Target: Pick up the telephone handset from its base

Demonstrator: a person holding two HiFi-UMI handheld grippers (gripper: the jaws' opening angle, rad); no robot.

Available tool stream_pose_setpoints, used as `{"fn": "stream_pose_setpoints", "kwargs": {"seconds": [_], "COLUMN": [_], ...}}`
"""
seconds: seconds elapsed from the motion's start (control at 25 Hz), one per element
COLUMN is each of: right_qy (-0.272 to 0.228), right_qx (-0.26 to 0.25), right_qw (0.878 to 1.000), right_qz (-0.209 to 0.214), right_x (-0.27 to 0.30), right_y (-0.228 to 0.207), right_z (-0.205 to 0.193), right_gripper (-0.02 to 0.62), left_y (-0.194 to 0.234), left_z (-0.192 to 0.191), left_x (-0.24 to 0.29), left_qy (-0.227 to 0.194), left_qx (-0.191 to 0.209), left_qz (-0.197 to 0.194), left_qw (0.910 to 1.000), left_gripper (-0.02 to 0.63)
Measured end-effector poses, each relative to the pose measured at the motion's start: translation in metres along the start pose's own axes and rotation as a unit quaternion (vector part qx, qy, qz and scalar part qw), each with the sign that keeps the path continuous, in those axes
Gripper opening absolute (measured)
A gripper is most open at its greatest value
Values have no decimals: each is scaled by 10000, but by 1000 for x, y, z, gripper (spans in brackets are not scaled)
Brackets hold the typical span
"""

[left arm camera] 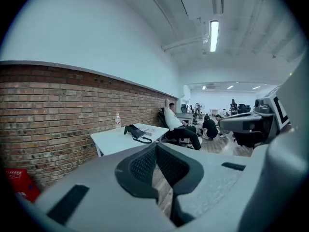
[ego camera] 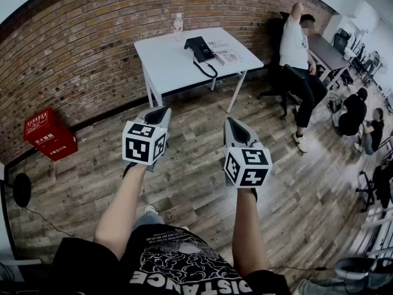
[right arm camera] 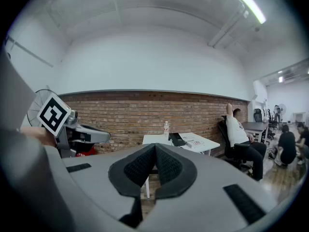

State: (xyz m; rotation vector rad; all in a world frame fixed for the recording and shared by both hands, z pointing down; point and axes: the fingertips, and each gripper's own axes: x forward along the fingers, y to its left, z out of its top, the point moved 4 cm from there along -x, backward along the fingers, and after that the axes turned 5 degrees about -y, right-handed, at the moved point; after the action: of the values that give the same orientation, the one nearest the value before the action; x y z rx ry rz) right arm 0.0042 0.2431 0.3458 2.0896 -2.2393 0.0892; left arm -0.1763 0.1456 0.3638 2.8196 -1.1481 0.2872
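The black telephone (ego camera: 199, 48), with its handset (ego camera: 193, 49) resting on it, stands about the middle of the white table (ego camera: 166, 63), and a water bottle (ego camera: 178, 24) is at the table's far edge. The left tongs (ego camera: 157, 114) and the right tongs (ego camera: 237, 128) are well apart from the table, above the wooden floor (ego camera: 184, 177). Each pair is closed tip to tip and holds nothing.
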Motion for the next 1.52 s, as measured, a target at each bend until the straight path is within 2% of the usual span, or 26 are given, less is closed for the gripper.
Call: {"fn": "stream_pose_setpoints", "kwargs": {"seconds": [0.36,0.68,1.12,1.52], "right_qy": [78,183,382,604], "right_qx": [-28,-61,-153,-240], "right_qw": [9999,9998,9992,9978], "right_qz": [64,104,-7,-116], "right_x": [12,47,152,259], "right_y": [-11,-24,-52,-58], "right_z": [-3,-8,-5,12], "right_gripper": [0,0,0,0], "left_y": [-3,13,77,152], "left_z": [2,0,7,24], "left_x": [17,55,151,235], "left_qy": [3,1,-1,50], "left_qx": [3,-96,-314,-435], "left_qz": [-52,-87,-243,-499], "left_qw": [10000,9999,9992,9978], "left_gripper": [8,8,15,60]}}
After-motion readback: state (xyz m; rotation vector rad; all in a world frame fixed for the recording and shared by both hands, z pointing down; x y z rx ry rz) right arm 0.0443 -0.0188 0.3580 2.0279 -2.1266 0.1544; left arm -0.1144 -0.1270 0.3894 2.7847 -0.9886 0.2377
